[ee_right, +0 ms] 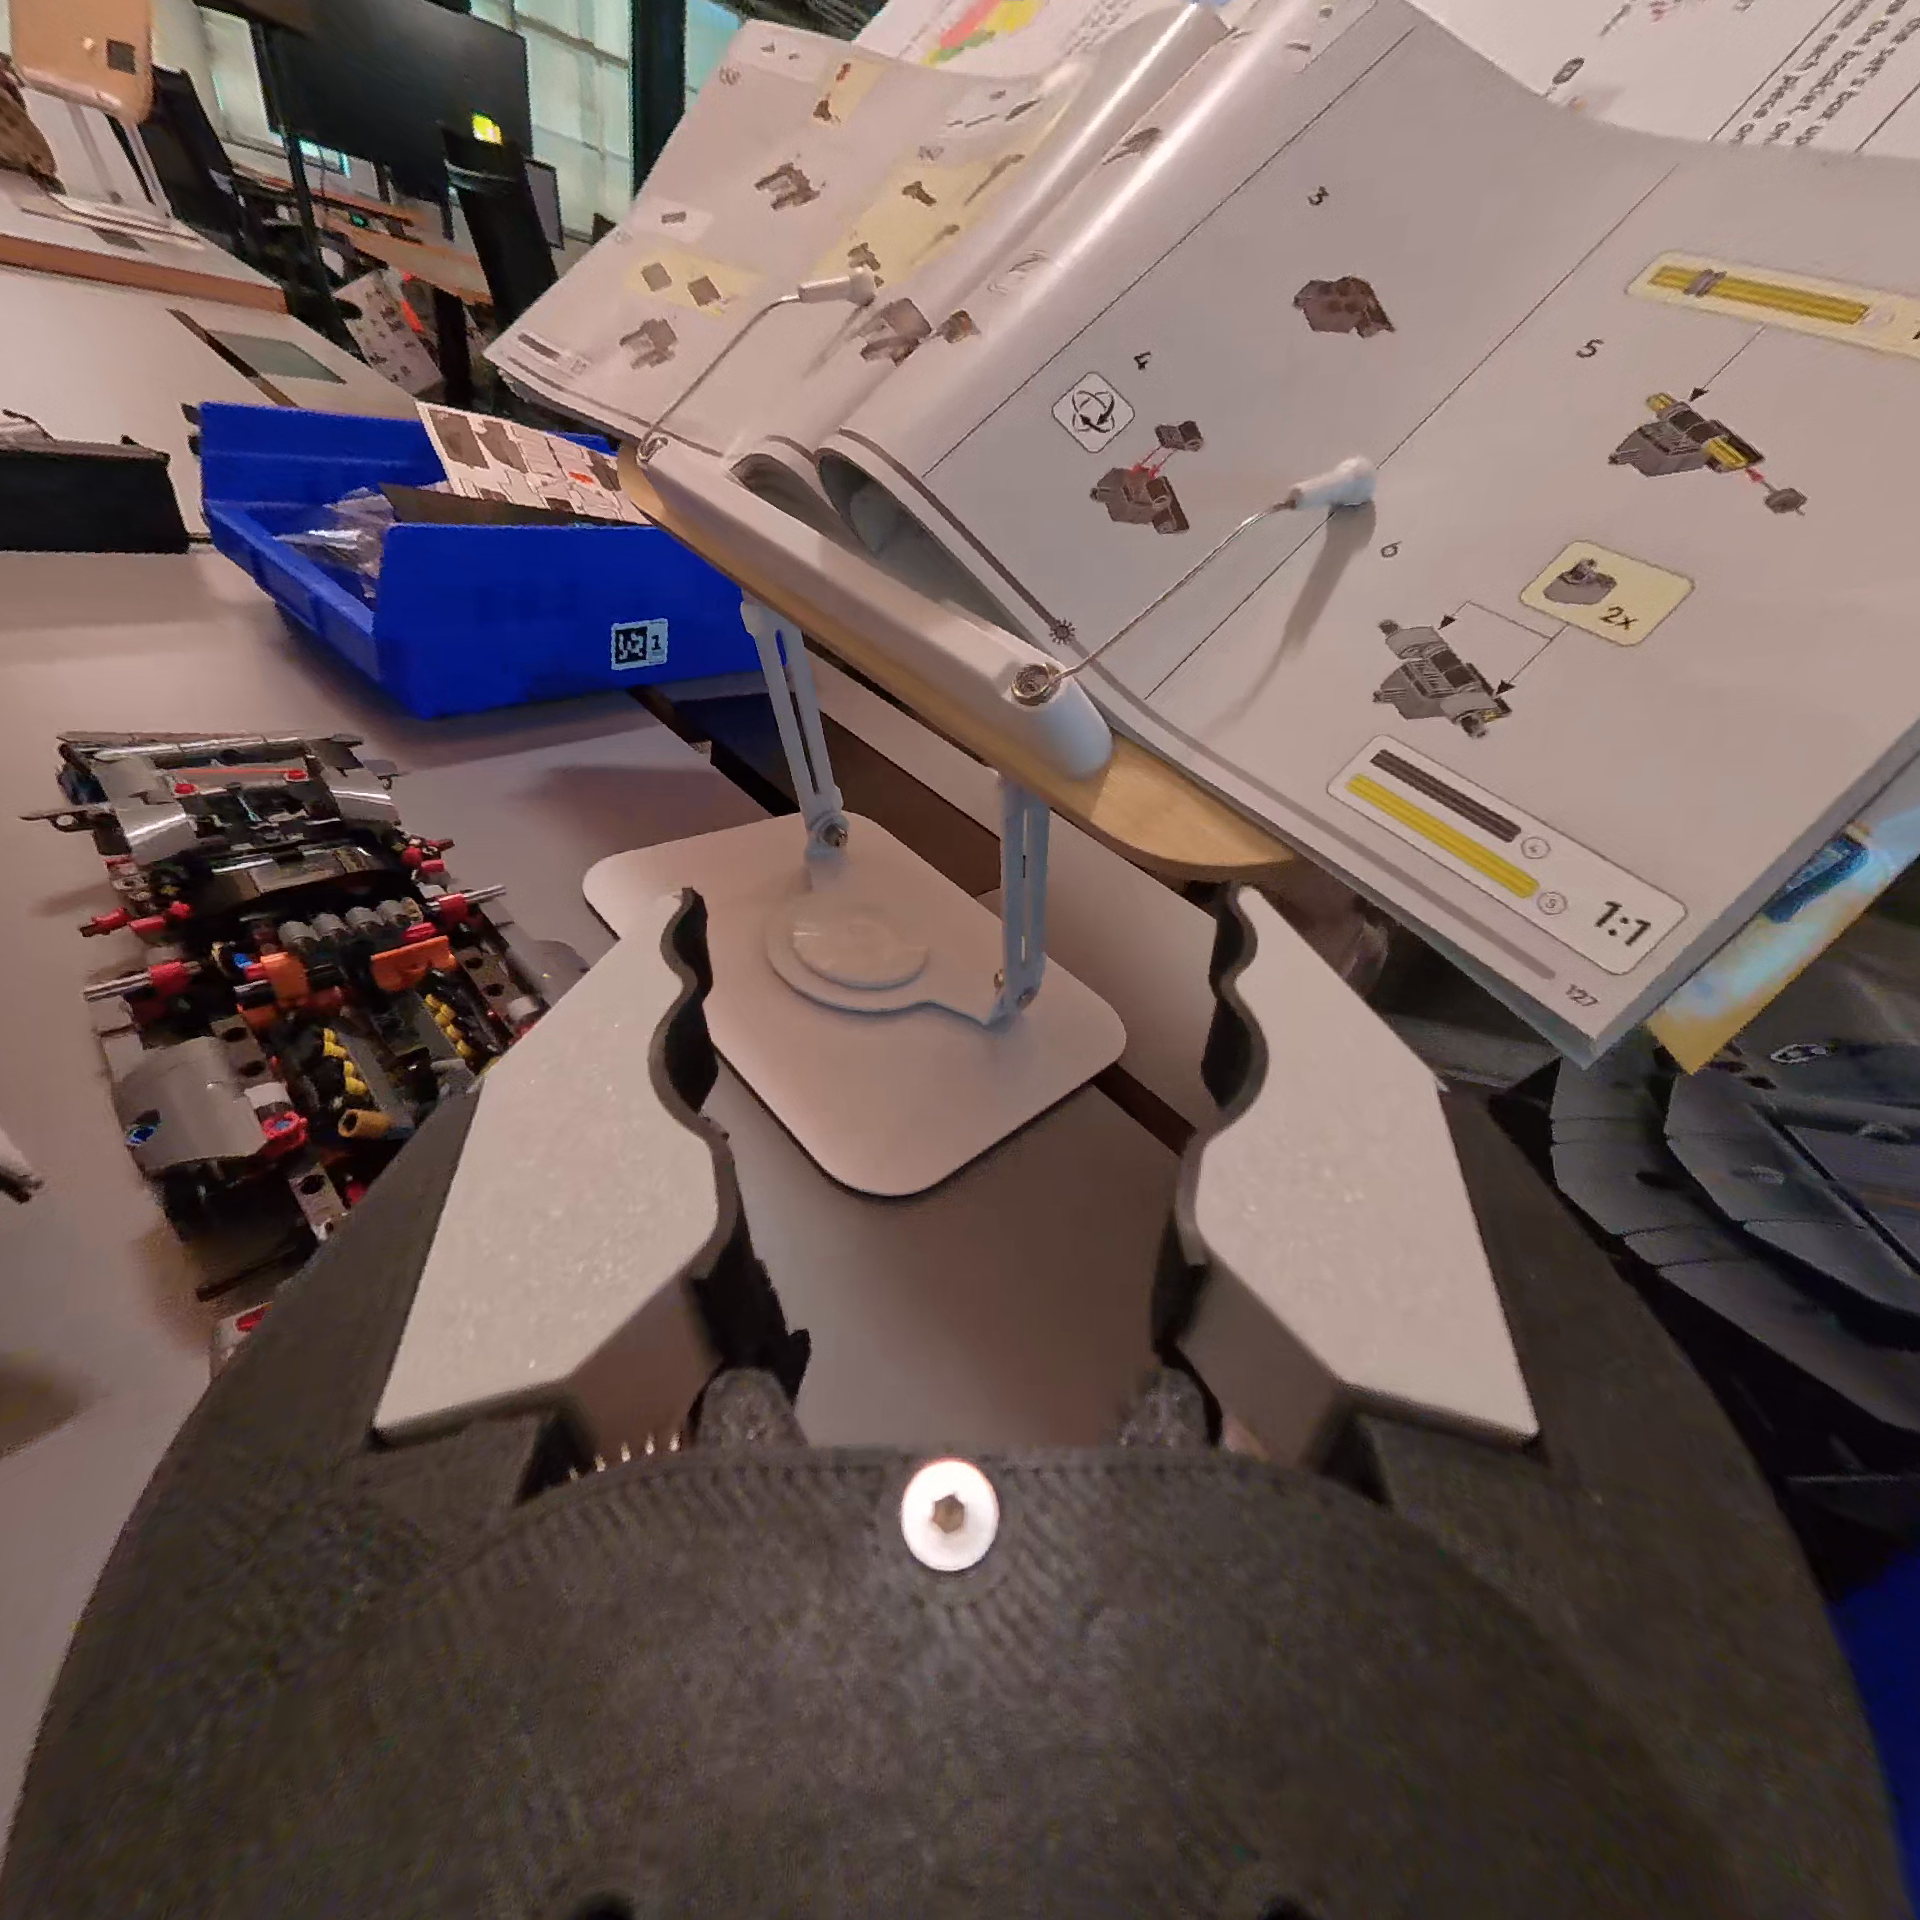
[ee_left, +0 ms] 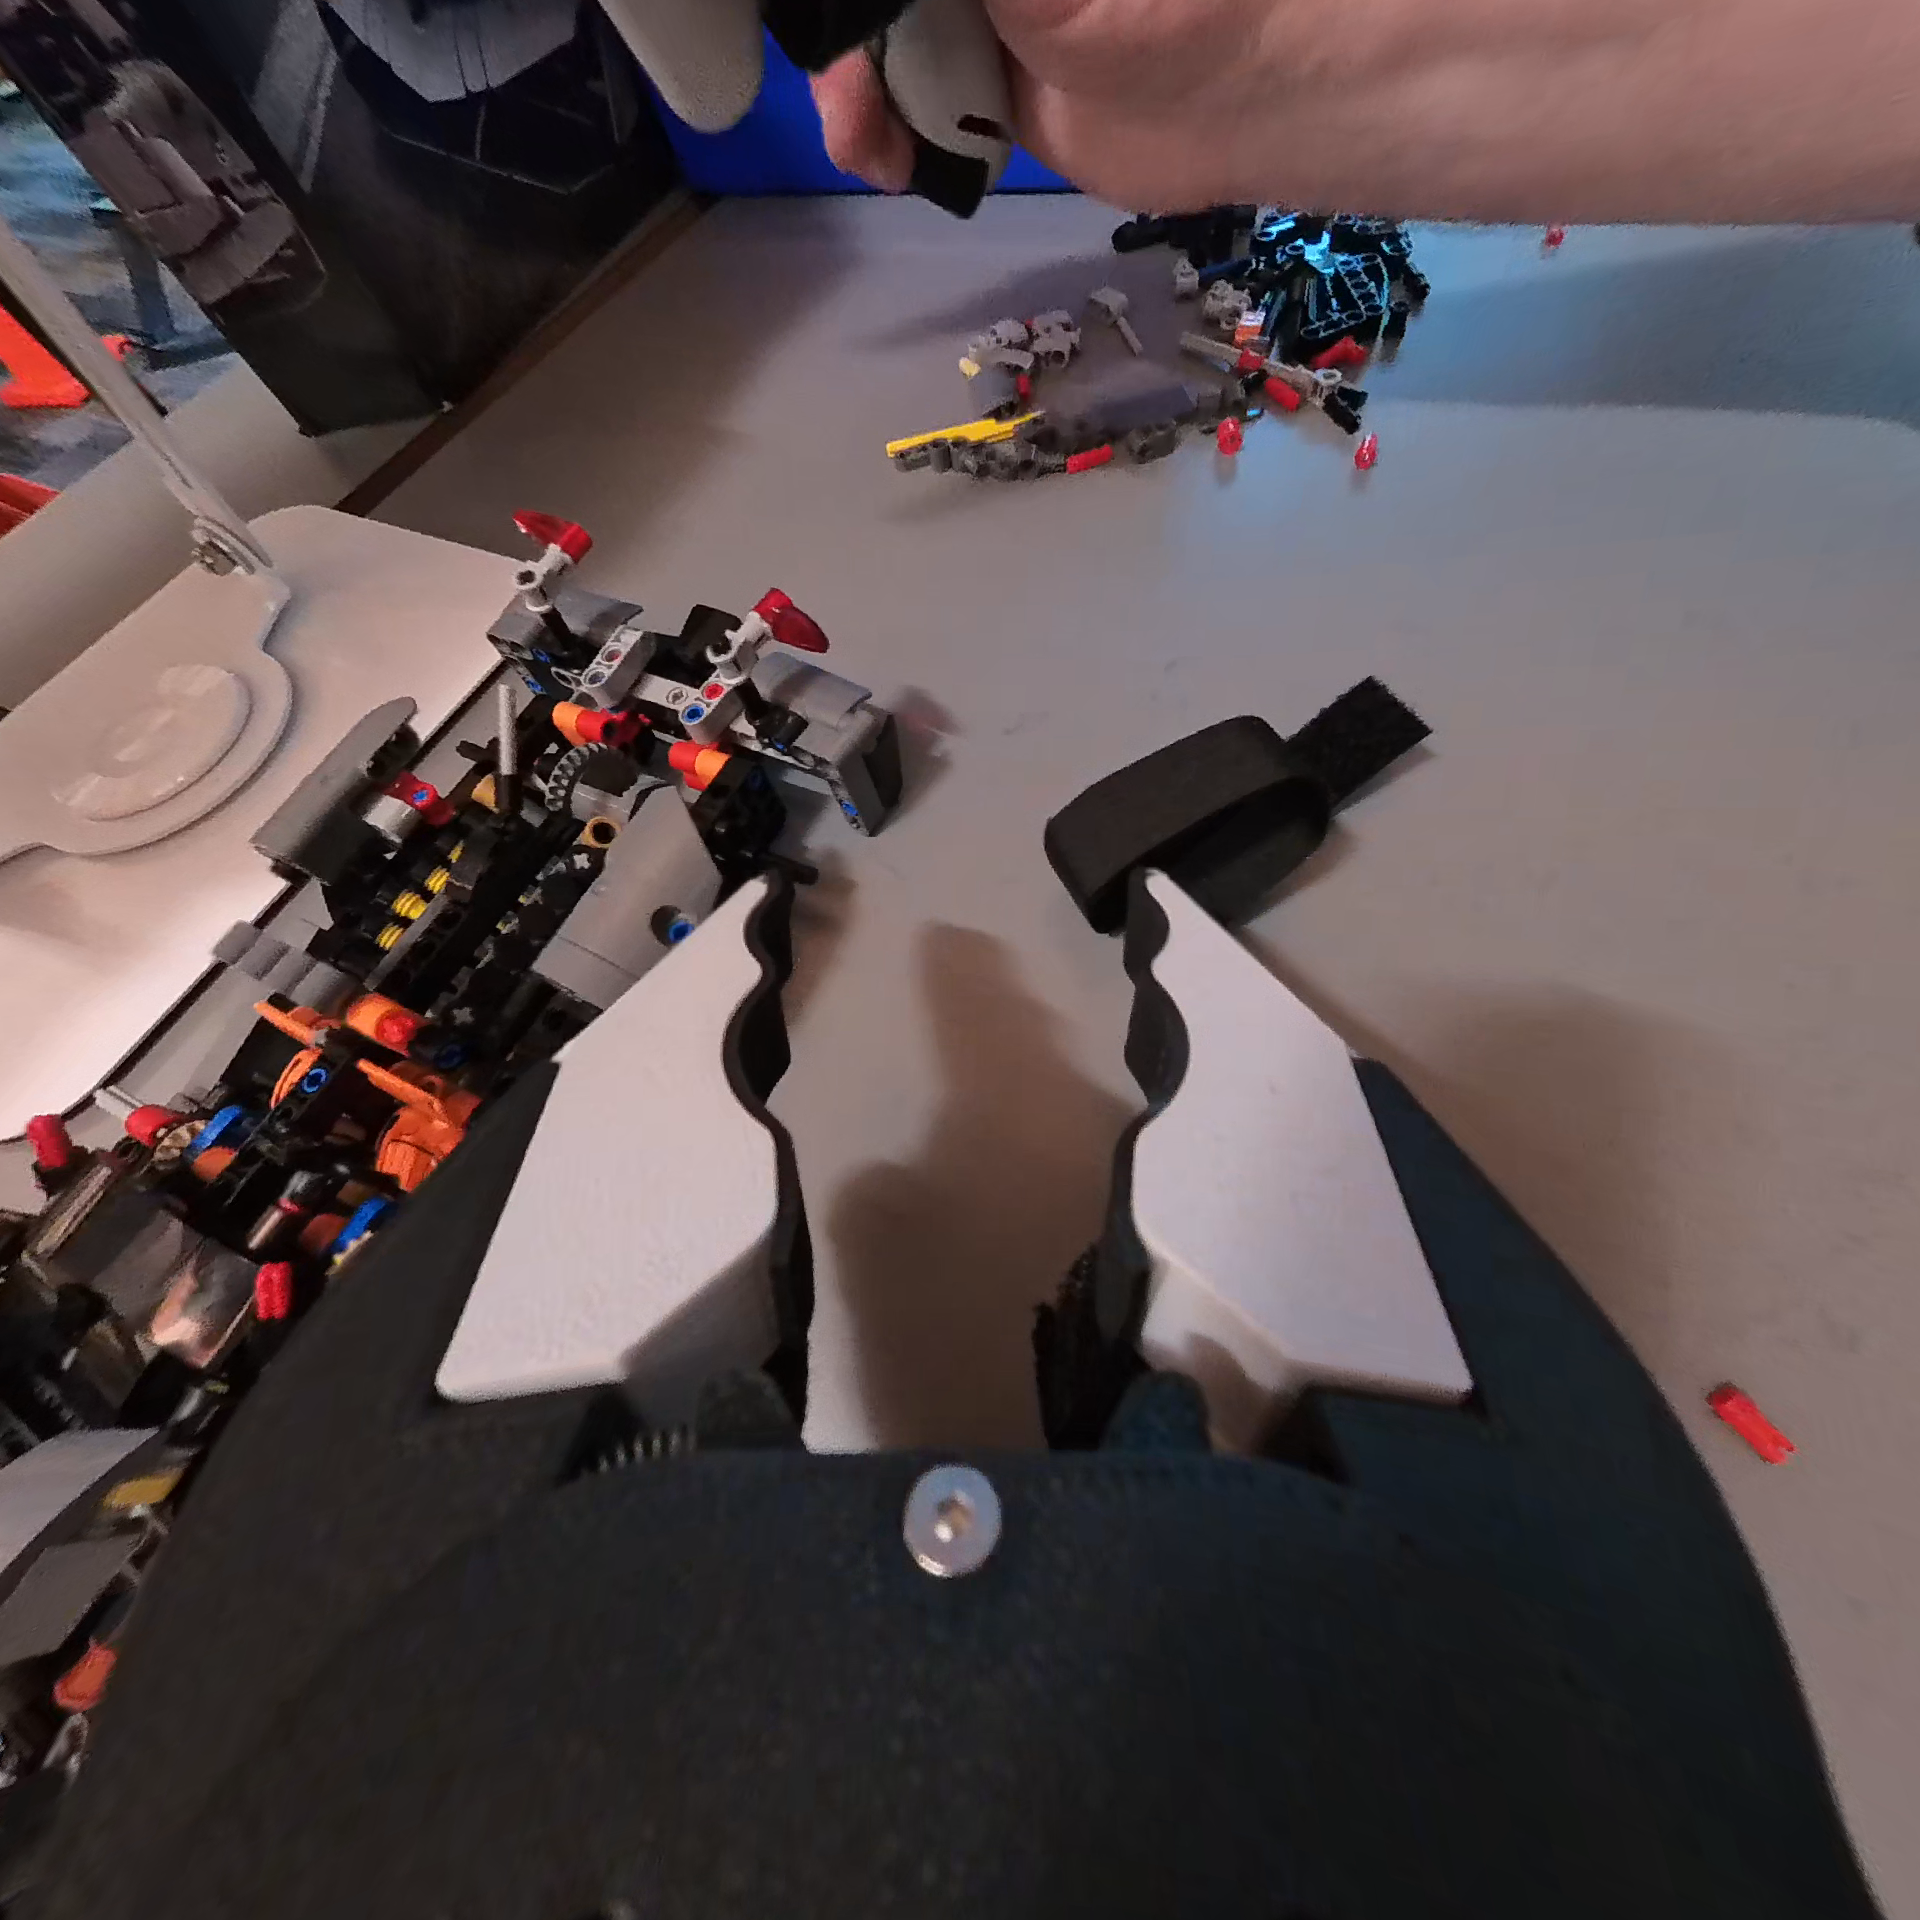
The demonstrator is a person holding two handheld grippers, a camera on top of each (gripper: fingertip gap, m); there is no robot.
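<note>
**Two open tools over a brick-strewn desk**

Grey desk [ee_left: 1455, 727] fills the left wrist view. Low in the frame, the left tool [ee_left: 961, 894] stands with its jaws apart, holding nothing. A black strap [ee_left: 1236, 790] lies at its right fingertip, and a partly built brick model [ee_left: 582, 831] lies just beside its left fingertip. A pile of loose bricks [ee_left: 1195, 353] sits in the upper middle, well apart. A hand [ee_left: 1195, 94] grips the other tool's handle at the top edge.

In the right wrist view, the right tool [ee_right: 956, 914] is also spread wide and empty, over the grey base of a book stand [ee_right: 914, 1060]. An open instruction booklet [ee_right: 1351, 416] rests on the stand, upper right. The model lies at the left, with a blue bin [ee_right: 499, 613] beyond it.
</note>
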